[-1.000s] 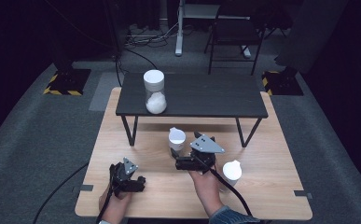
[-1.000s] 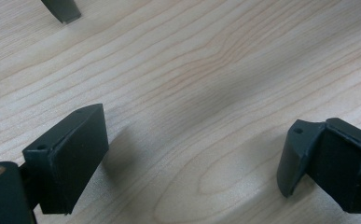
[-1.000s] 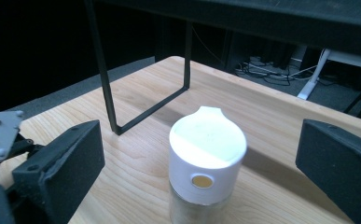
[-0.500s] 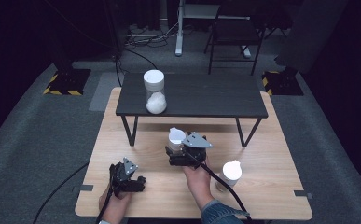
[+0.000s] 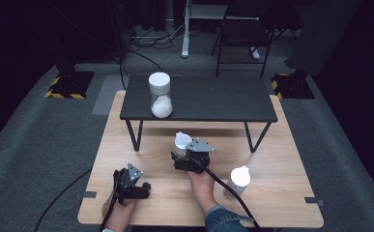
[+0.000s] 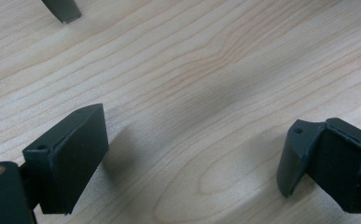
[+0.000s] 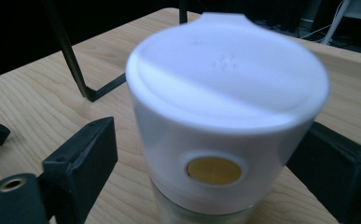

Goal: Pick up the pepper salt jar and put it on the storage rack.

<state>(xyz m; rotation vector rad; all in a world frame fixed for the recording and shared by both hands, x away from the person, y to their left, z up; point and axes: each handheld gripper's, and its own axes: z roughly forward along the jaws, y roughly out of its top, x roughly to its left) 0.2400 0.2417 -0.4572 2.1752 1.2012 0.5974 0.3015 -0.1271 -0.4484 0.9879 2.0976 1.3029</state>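
Note:
A small clear container with a white flip lid (image 5: 181,140) (image 7: 225,84) stands on the wooden table (image 5: 281,159), just in front of the black side table. My right gripper (image 5: 180,153) (image 7: 211,140) has this container between its jaws, at the height of the lid's lower rim. The jaws have just been closing, and a gap still shows beside the left pad (image 7: 82,170). My left gripper (image 5: 135,183) (image 6: 197,130) rests low over the wood at the front left. It is open, with nothing between its fingers.
A second white-lidded container (image 5: 239,177) stands to the right of my right hand. The low black side table (image 5: 213,99) carries a tall jar (image 5: 159,94) with white contents. One of its leg feet (image 6: 62,10) is ahead of the left gripper.
My right gripper has moved left and down to the small container, and its jaws now stand on either side of it. The left gripper has stayed in place.

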